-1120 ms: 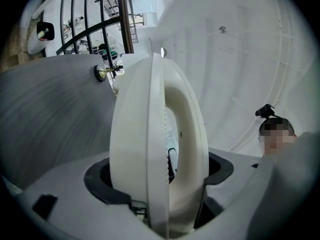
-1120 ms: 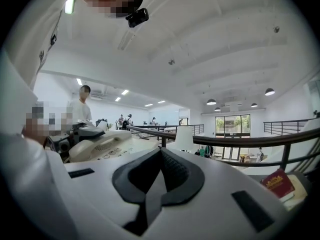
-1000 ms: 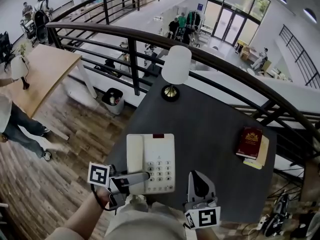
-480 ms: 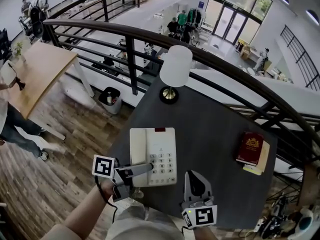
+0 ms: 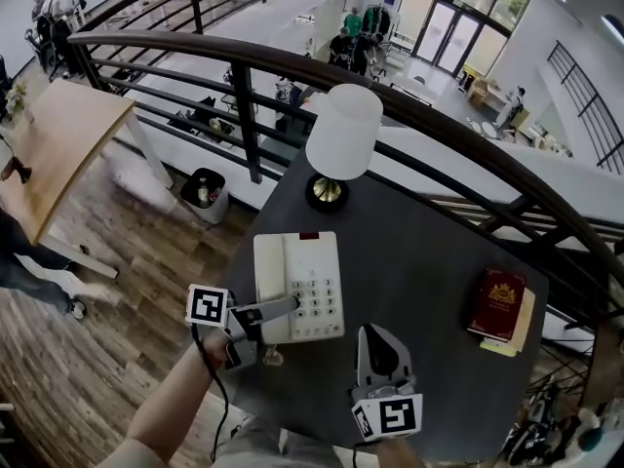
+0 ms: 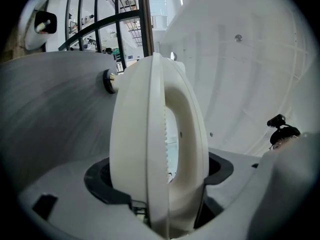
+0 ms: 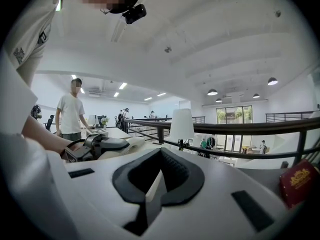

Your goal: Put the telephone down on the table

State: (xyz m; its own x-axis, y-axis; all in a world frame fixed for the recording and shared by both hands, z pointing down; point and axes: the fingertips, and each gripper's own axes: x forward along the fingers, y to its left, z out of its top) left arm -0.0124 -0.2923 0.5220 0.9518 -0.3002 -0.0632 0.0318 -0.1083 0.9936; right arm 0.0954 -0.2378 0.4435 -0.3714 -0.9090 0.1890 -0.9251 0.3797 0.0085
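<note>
Left gripper (image 6: 159, 196): fingers clenched on the near edge of the white telephone (image 6: 150, 129), which fills the gap between them.

Head view: left gripper (image 5: 281, 308) grips the telephone (image 5: 298, 279) at its near left corner. The telephone lies flat, keypad up, over the front left part of the dark surface (image 5: 419, 252); contact with the surface cannot be told.

Right gripper (image 7: 156, 180): fingers closed together, nothing between them. It sits just right of the telephone, apart from it (image 5: 378, 347).

Lamp (image 5: 340, 136) at the far edge; red book (image 5: 498, 304) at right.
</note>
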